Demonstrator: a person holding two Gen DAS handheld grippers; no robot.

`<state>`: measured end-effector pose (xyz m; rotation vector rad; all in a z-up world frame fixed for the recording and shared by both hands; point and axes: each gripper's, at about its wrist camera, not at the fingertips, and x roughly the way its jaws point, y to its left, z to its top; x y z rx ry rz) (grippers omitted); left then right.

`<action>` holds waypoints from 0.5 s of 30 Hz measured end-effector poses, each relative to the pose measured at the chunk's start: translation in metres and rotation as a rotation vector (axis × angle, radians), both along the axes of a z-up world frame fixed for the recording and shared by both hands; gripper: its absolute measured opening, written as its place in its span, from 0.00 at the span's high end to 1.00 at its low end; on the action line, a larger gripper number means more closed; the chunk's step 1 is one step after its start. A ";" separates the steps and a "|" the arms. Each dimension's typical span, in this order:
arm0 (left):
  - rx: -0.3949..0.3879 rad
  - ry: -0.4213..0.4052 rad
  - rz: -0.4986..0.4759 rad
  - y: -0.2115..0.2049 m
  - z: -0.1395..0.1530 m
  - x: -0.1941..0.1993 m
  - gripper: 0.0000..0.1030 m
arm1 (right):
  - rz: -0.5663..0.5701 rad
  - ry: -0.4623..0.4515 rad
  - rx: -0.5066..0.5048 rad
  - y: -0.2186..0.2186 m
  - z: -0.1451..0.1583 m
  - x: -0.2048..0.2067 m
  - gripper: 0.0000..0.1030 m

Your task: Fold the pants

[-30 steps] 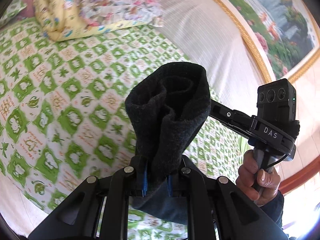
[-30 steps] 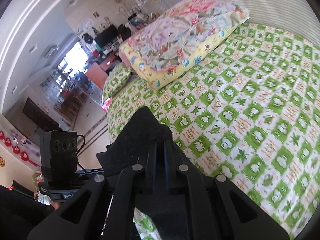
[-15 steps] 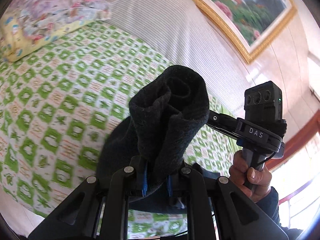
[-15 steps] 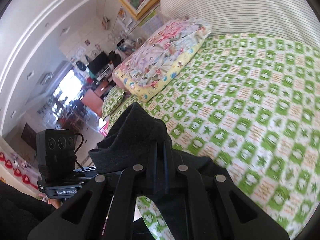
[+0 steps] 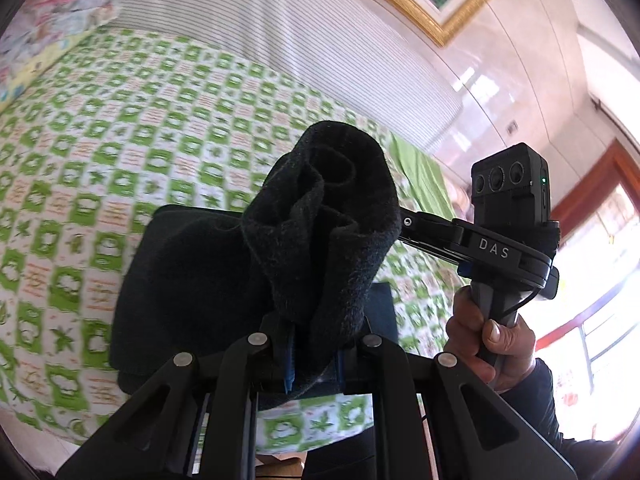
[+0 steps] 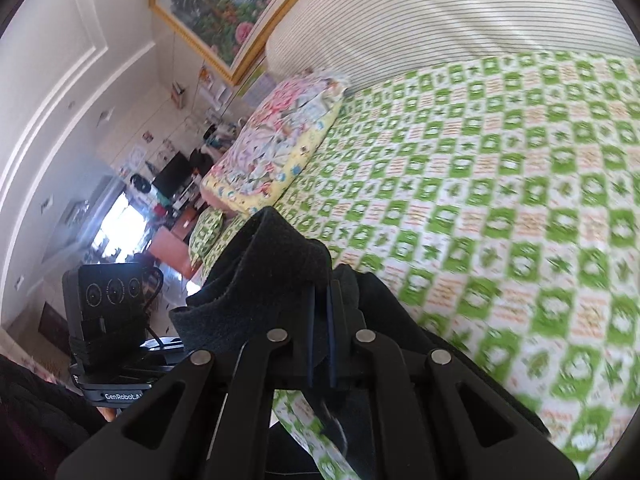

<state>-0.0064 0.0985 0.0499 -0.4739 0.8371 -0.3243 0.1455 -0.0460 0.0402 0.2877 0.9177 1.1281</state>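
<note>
Both grippers clamped on the dark pants, held up over the bed!

The black pants are bunched into a thick fleecy fold that stands up out of the left gripper, whose blue-padded jaws are pinched tight on the cloth, while the rest of the fabric drapes down onto the green-and-white checked bedspread below. Over on the other side, the right gripper is squeezed closed on another ridge of the same pants, jaws nearly together with cloth between them. The person's right hand is wrapped round that gripper's handle. Further out there's a floral pillow at the head of the bed, a striped headboard behind it, and a gold-framed painting on the wall.
</note>
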 end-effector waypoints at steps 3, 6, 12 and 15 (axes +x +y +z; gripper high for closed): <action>0.020 0.009 -0.043 -0.020 -0.005 0.007 0.87 | -0.043 0.012 0.013 -0.027 -0.006 -0.003 0.94; 0.060 0.013 -0.078 -0.043 -0.013 0.014 0.87 | -0.080 0.026 0.019 -0.048 -0.015 -0.004 0.94; 0.112 0.043 -0.113 -0.066 -0.032 0.025 0.87 | -0.139 0.078 0.028 -0.074 -0.042 0.000 0.94; 0.143 0.050 -0.121 -0.074 -0.038 0.027 0.87 | -0.157 0.101 0.037 -0.083 -0.054 0.001 0.94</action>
